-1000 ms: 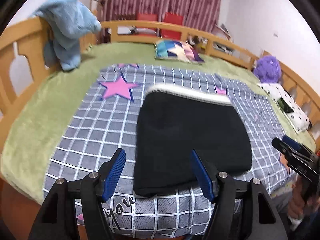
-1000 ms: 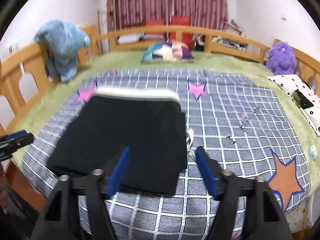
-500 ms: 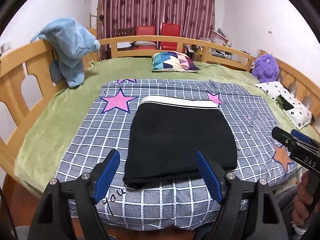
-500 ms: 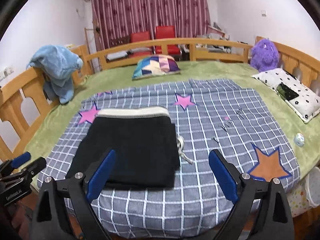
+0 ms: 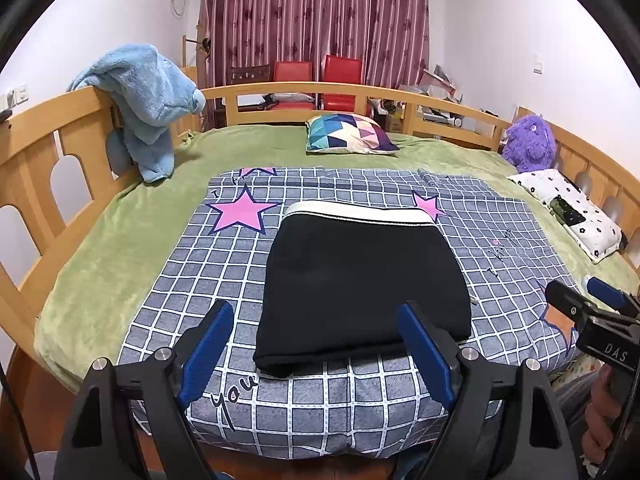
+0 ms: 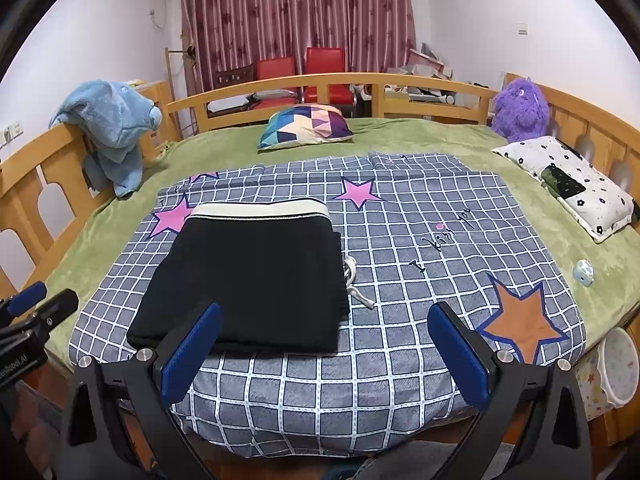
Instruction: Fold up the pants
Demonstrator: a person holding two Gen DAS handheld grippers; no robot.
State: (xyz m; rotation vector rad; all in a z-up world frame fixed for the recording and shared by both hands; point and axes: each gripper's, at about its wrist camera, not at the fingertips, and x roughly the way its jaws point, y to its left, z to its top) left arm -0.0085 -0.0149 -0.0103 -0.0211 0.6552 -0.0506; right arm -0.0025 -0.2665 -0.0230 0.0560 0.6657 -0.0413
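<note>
The black pants [image 5: 360, 280] lie folded into a flat rectangle on the checked blanket [image 5: 192, 264], their white waistband [image 5: 360, 214] on the far side. In the right wrist view the pants [image 6: 256, 280] have a white drawstring [image 6: 354, 280] trailing from their right edge. My left gripper [image 5: 312, 320] hovers back from the near edge of the pants, its jaws opening with nothing between them. My right gripper [image 6: 324, 316] hangs above the bed's near edge, its jaws also opening and empty. Each gripper also shows at the edge of the other's view, held by a hand [image 5: 600, 420].
A wooden rail [image 5: 48, 152] rings the green-covered bed [image 5: 100, 248]. A blue plush [image 5: 144, 96] hangs on the left rail; a purple plush [image 6: 518, 106] sits at the back right. A patterned pillow [image 6: 304, 124], a white pillow [image 6: 568, 184] and a small toy [image 6: 583, 272] lie around.
Both grippers have drawn back and up from the near edge of the pants, and their jaws have spread wider. The folded pants stay flat on the blanket.
</note>
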